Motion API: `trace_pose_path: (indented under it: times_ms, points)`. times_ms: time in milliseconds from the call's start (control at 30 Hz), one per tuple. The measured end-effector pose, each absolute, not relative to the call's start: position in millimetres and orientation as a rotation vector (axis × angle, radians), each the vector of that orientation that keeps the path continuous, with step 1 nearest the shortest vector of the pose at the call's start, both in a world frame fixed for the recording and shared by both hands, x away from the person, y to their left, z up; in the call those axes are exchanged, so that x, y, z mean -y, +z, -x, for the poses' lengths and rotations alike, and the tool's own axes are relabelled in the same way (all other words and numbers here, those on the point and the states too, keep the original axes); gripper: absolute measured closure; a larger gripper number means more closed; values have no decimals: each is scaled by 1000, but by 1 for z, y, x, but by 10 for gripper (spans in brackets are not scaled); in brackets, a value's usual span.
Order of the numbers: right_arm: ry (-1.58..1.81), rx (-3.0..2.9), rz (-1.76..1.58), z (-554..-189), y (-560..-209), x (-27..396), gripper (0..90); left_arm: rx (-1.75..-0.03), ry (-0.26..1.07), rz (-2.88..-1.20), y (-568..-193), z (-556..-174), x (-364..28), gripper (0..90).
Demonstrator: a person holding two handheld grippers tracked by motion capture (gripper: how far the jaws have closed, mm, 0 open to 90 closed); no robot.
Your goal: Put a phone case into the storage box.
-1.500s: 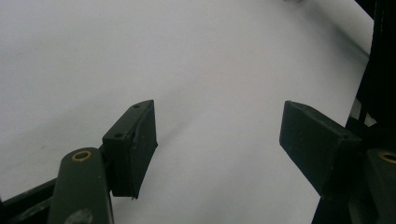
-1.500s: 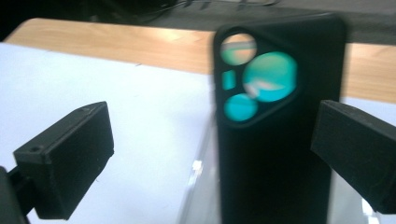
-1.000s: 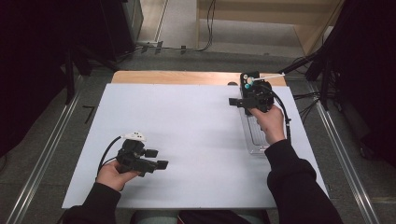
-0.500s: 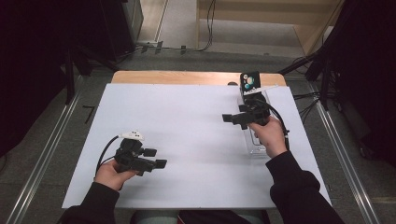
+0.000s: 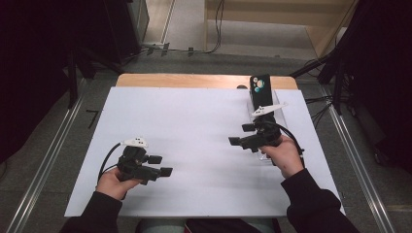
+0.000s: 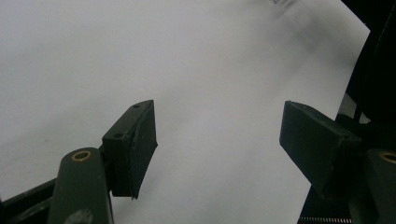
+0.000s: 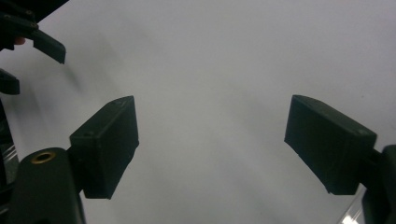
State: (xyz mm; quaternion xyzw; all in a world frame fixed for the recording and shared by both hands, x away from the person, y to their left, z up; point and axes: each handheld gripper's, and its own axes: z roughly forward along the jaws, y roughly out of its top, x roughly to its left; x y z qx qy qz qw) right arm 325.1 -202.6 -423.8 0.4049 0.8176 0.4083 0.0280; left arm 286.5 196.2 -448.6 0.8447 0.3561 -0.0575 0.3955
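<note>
Between our right gripper's [image 5: 239, 134] jaws we find only bare white tabletop [image 5: 194, 126]; they stand apart and have just been closing a little with nothing in them. Just behind that hand, the black phone [image 5: 260, 89] stands propped in the clear stand [image 5: 275, 116] at the far right edge. We judge the placing done and the withdrawal under way. Our left gripper [image 5: 161, 165] idles near the front, released and empty. Next, we need only rest both hands.

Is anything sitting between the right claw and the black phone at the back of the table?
Nothing visible. The right claw hangs open over the white sheet; the black phone stands behind it in the clear holder.
</note>
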Motion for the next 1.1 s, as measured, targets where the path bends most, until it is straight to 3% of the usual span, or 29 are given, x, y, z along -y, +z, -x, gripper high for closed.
trace_pose_path:
  times_ms: [200, 1100]
  points:
    - [1275, -2528, -1205, -309, -429, 205, 217, -895, -157, -2139, -448, -284, -194, 275]
    - [1137, -2607, -1238, -254, -473, 245, 212, -868, -141, -2131, -454, -276, -198, 275]
